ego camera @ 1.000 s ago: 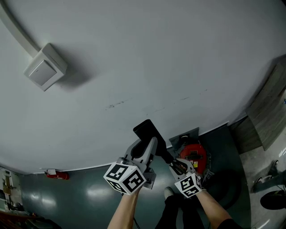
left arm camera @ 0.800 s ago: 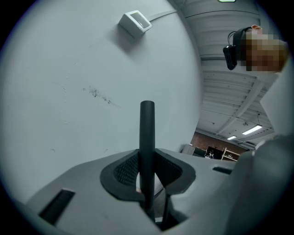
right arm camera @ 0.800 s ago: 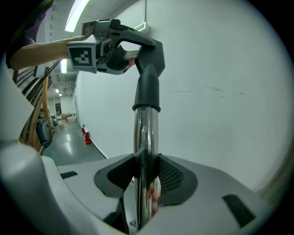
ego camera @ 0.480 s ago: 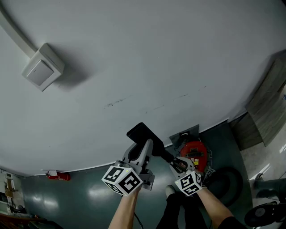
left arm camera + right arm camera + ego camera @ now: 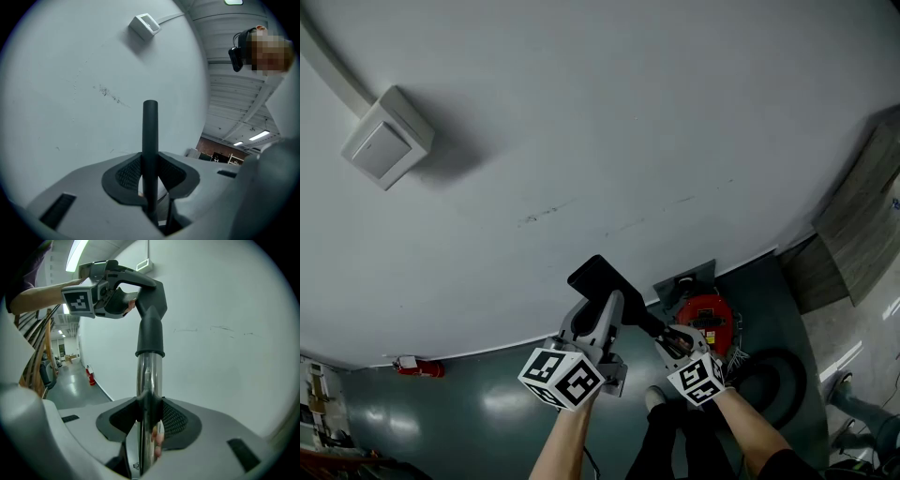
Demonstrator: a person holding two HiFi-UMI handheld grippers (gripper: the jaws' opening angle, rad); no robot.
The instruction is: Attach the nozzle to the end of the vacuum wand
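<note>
A white wall point(image 5: 656, 122) rises just ahead of both grippers and fills most of the space in front of them. Free room lies mainly to the left, along the grey-green floor point(image 5: 478, 403). A junction box point(image 5: 386, 139) sits high on the wall, well up and left of the left gripper point(image 5: 606, 311). A red fire extinguisher point(image 5: 418, 367) stands at the wall's foot, far to that gripper's left. Just past the right gripper point(image 5: 672, 343), a red vacuum canister point(image 5: 706, 322) rests against the wall's base, with a black hose point(image 5: 780, 377) coiled to its right.

The black nozzle point(image 5: 151, 301) stands above the right gripper and is pinched at its flat upper part by the left gripper, whose jaws are clamped on its thin edge. The nozzle's collar sits over the top end of the chrome vacuum wand point(image 5: 149, 380). The right gripper is clenched on that wand below the collar, pads pressed to both sides of the tube.
</note>
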